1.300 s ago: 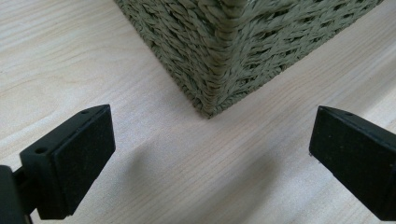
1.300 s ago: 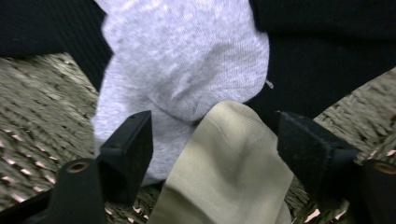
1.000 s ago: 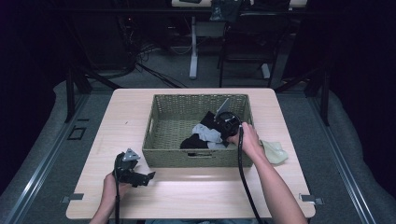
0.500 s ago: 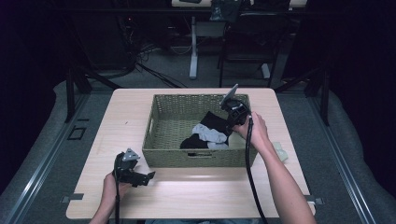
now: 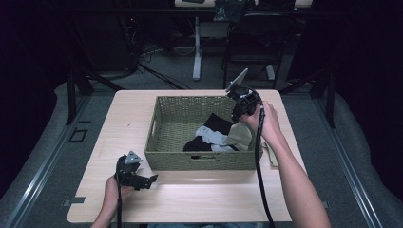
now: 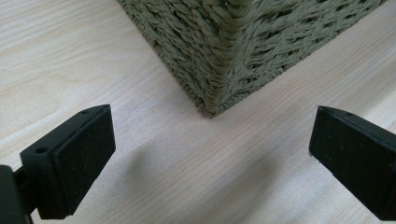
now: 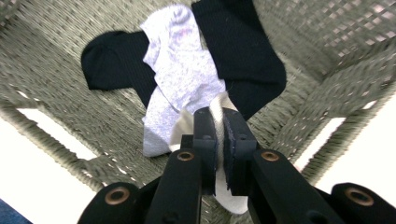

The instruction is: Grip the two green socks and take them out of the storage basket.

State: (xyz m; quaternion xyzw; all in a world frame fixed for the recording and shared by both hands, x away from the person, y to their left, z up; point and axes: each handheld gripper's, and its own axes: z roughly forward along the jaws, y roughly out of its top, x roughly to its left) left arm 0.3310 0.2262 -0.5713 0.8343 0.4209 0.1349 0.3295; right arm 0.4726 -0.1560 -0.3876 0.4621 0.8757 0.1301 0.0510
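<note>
Right gripper view: the right tool (image 7: 217,149) is clamped shut on a cream sock (image 7: 219,108), pinched between the pads at the frame's 6 o'clock. At 12 o'clock from it, a grey sock (image 7: 180,70) is draped over black socks (image 7: 243,51) inside the woven basket (image 7: 60,135). In the high view, the left tool (image 5: 142,180) is held wide open and empty on the surface (image 5: 199,199), at the basket's 7 o'clock.

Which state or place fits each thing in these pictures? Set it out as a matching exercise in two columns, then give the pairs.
Things:
1. left tool
2. right tool
3. black sock
4. woven basket

States or places:
a. lying on the basket floor
b. jaws wide open above bare table
c. standing on the wooden table
d. clamped on a pale sock

Pairs: 1-b, 2-d, 3-a, 4-c
</note>
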